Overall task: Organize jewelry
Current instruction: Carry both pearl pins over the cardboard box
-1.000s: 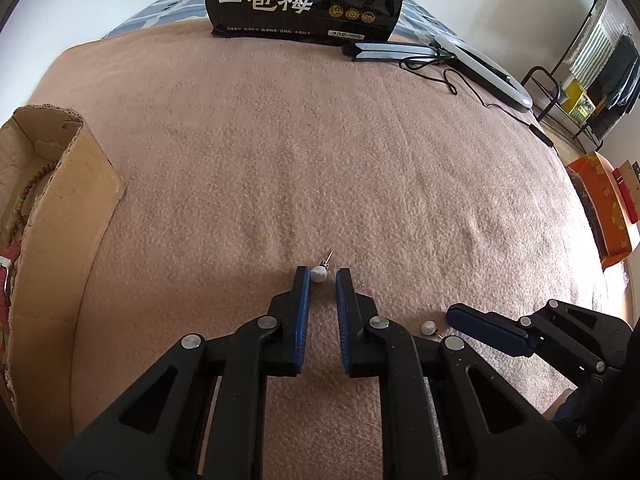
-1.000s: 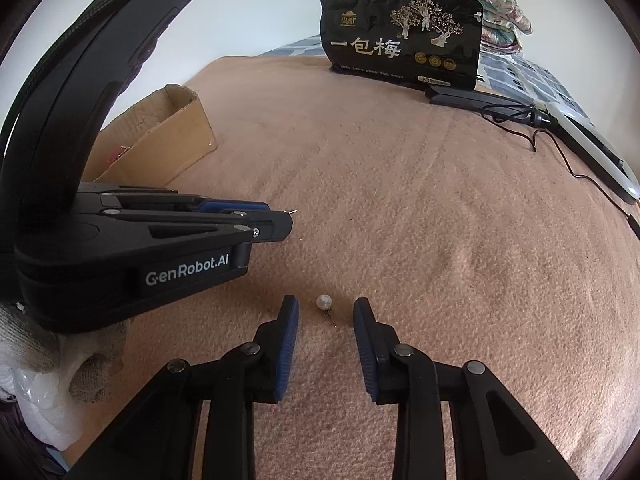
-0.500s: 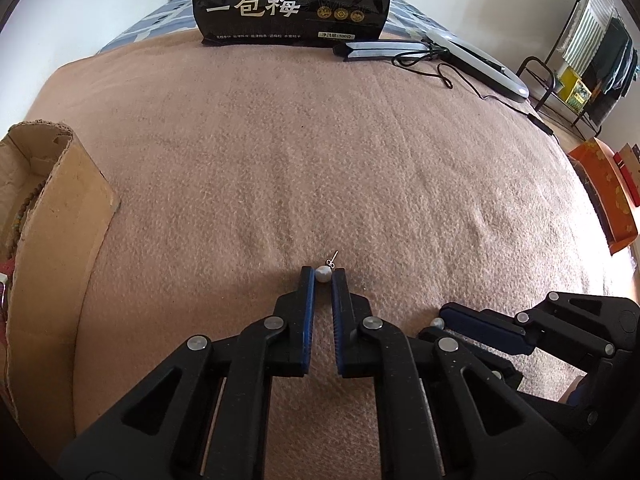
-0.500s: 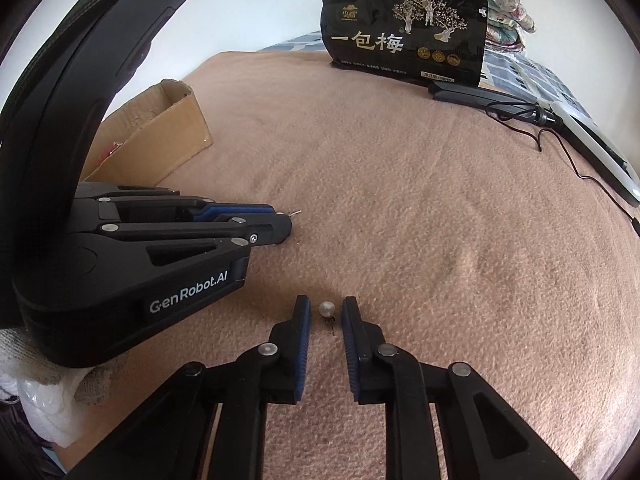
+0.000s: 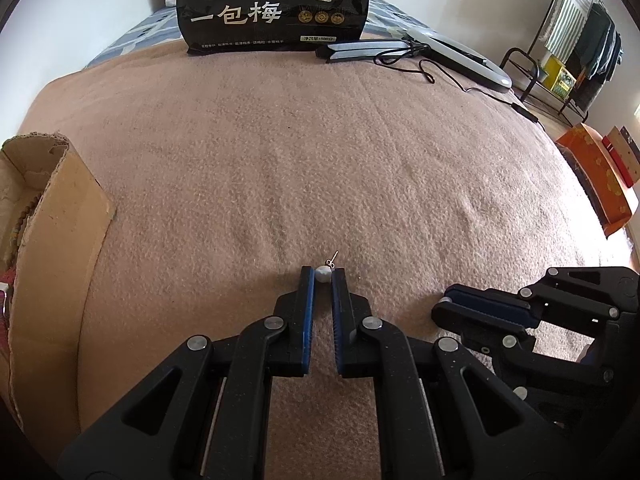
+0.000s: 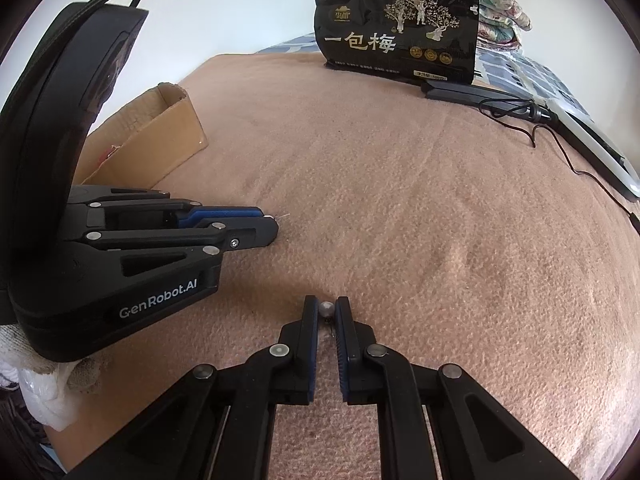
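The left gripper (image 5: 323, 275) pinched a small white pearl stud earring (image 5: 323, 274) just above the pinkish-beige blanket (image 5: 360, 168); the right gripper (image 6: 326, 309) pinched a second white pearl stud earring (image 6: 326, 309) near the blanket's front edge; an open brown cardboard box (image 5: 48, 240) sat at its left edge.

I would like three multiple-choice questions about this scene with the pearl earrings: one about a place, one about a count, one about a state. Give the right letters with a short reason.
1. Where is the cardboard box in the left wrist view?
A. left edge
B. right edge
C. behind the black bag

2. How many pearl earrings are gripped?
A. none
B. one
C. two

3. How is the left gripper?
A. wide open
B. shut on a pearl earring
C. shut on nothing

Answers:
1 A: the box sits at the left border.
2 C: the left earring and the right earring each sit between fingertips; the right gripper holds the second.
3 B: its jaws press the pearl.
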`<state>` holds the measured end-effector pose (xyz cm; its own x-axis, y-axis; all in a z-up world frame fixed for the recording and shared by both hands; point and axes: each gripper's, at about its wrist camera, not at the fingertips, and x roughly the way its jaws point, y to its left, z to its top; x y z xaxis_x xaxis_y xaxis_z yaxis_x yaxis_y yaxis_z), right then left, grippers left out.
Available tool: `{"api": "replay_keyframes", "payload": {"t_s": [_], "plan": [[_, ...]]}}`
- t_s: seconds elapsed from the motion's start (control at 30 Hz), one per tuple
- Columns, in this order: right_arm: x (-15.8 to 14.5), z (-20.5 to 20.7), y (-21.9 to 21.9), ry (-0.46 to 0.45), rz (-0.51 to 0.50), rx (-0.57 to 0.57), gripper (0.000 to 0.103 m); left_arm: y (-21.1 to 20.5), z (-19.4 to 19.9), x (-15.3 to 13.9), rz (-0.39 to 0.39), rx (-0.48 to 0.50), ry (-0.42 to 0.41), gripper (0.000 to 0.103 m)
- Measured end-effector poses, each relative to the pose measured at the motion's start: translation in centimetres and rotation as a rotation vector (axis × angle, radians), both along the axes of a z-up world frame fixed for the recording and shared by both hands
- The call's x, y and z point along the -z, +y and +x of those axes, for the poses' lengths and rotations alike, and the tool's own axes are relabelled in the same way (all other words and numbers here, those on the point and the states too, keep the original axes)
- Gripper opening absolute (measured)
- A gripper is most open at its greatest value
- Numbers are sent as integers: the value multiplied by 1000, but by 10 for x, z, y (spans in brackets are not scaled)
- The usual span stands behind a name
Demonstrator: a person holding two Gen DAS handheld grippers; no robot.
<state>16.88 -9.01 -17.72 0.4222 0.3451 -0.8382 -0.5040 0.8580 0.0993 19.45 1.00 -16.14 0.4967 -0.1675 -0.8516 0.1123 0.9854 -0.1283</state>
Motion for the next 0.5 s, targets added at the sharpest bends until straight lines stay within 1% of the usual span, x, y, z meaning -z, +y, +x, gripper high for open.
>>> {"api": "replay_keyframes", "payload": {"t_s": [0.17, 0.33, 0.5], "plan": [[-2, 0, -3, -4, -5, 7, 6, -5, -2, -1, 31, 18, -10, 6], [-9, 1, -10, -17, 10, 33, 6, -1, -6, -6, 25, 6, -20, 6], [-20, -2, -14, -41, 22, 48, 6, 4, -12, -21, 14, -3, -51, 6]]}}
